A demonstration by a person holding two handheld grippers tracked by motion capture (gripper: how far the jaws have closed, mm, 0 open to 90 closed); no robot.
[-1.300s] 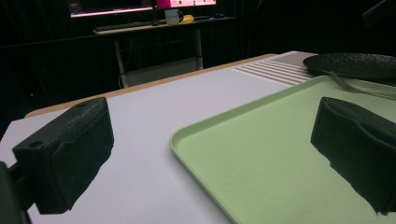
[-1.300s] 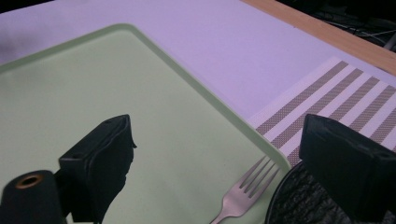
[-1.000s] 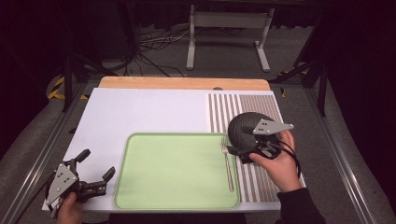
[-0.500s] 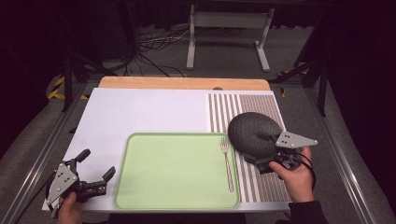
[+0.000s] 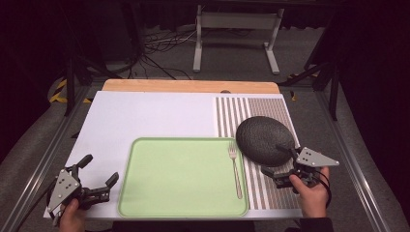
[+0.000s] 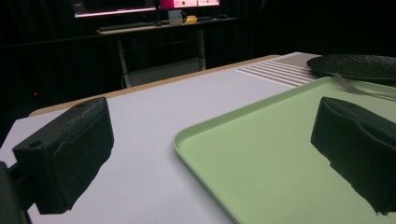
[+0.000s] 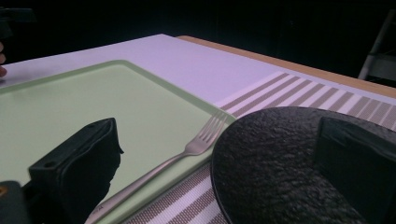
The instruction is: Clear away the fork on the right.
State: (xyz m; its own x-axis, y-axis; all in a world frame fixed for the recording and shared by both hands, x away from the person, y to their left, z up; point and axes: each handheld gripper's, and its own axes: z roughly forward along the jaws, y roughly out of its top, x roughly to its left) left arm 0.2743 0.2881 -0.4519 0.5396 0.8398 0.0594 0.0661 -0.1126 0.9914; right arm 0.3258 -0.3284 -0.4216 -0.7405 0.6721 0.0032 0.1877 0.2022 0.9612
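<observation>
Just beyond the right tool [image 5: 278, 163], jaws apart: the dark plate [image 5: 265, 140].

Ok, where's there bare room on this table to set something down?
The white surface between the wooden strip and the green tray is bare, as is most of the tray left of the fork. The striped mat is crowded by the dark plate and the right gripper.

The light falls from above onto the desk [image 5: 145, 121], which is bright and evenly lit, while the room behind it stays almost black. Shadows under the green tray [image 5: 179, 179] are soft and thin. No strong glare on the tray. In both gripper views the near black jaws are blurred, and the far background is dim and grainy.
</observation>
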